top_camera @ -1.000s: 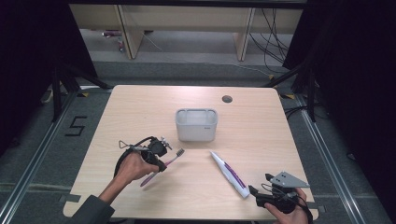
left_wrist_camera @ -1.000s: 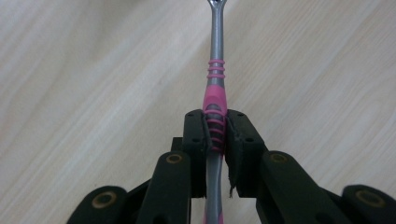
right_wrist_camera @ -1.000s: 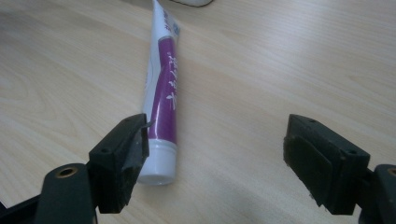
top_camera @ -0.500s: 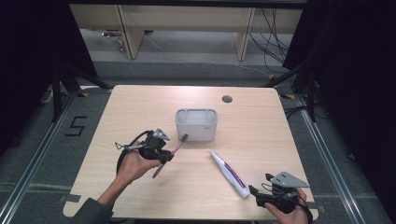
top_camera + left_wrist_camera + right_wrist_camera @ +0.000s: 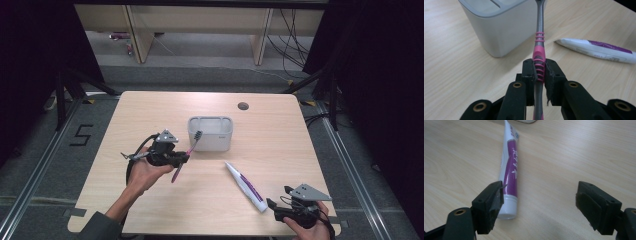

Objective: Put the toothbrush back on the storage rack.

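Toothbrush raised toward holder | one toothbrush | one tube

Place: a lab or recording studio, not a home.
Surround: black curtains hang on both sides, closing in the work area.
Floor: grey, with metal rails running along it and a painted number 5.
Furniture: one plain wooden tabletop with a cable hole; pale wooden benches stand behind it.
Wiring: loose cables trail across the floor at the back.
Stands: dark tripod legs are set beside the tabletop.
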Tool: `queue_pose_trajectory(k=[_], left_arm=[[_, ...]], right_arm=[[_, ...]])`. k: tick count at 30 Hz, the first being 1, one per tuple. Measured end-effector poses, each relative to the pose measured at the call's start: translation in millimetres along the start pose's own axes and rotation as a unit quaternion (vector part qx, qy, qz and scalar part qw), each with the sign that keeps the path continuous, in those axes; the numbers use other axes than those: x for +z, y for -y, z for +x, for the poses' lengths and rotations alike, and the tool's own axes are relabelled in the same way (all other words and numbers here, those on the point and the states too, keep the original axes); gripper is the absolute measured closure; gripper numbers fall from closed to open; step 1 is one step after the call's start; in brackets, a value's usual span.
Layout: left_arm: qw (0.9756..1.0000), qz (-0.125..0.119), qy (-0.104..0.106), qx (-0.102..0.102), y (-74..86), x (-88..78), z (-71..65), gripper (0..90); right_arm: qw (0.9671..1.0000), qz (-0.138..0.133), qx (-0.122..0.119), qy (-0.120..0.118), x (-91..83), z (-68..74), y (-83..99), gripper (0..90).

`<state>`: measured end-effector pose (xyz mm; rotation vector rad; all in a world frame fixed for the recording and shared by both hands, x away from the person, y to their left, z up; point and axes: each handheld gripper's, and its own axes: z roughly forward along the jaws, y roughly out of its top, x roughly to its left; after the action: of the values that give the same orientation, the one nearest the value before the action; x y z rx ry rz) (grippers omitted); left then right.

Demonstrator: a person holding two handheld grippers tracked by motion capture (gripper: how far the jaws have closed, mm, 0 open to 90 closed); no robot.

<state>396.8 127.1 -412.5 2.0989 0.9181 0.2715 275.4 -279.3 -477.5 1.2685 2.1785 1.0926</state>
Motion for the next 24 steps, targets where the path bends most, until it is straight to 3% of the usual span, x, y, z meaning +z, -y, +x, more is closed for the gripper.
queue_pose_trajectory(k=[6,8,10,11,12,13,14,15,16,17,24], left_arm=[[0.9992,-0.039,-0.007,-0.011,-2.7,-5.2,2.8,78.4],[0.9983,-0.052,-0.019,-0.019,-4.3,-8.3,3.8,78.4],[0.9980,-0.060,-0.014,-0.016,-5.3,-8.2,5.3,78.4],[0.9966,-0.077,-0.016,-0.025,-6.5,-8.6,5.6,78.4],[0.9966,-0.077,-0.016,-0.025,-6.5,-8.6,5.6,78.4],[0.9961,-0.075,-0.017,-0.042,-6.6,-10.4,4.1,78.4],[0.9956,-0.081,-0.017,-0.044,-7.2,-11.0,4.7,78.4],[0.9945,-0.098,-0.017,-0.032,-9.7,-11.4,8.0,78.4],[0.9945,-0.098,-0.017,-0.032,-9.7,-11.4,8.0,78.4],[0.9928,-0.112,-0.023,-0.037,-11.4,-12.2,9.4,78.4],[0.9904,-0.126,-0.029,-0.049,-17.5,-15.1,13.2,78.4]], right_arm=[[1.0000,0.000,0.004,0.001,-0.3,0.3,-0.2,23.1],[1.0000,0.001,0.001,0.002,0.1,-0.2,0.0,23.1],[1.0000,0.001,0.000,0.002,0.1,-0.3,0.0,23.0],[1.0000,0.001,0.004,0.002,-0.2,0.3,-0.2,23.0],[1.0000,0.001,0.003,0.001,0.1,0.0,-0.2,23.0],[1.0000,0.001,0.003,0.001,0.1,0.0,-0.2,23.0],[1.0000,0.001,0.000,0.002,0.3,-0.2,0.0,23.0],[1.0000,0.002,0.005,0.002,-0.1,0.3,-0.1,23.0],[1.0000,0.002,0.005,0.002,-0.1,0.3,-0.1,23.0],[1.0000,0.002,0.004,0.002,0.0,0.1,-0.1,23.0],[1.0000,0.002,0.000,0.002,-0.1,-0.3,0.1,23.0]])
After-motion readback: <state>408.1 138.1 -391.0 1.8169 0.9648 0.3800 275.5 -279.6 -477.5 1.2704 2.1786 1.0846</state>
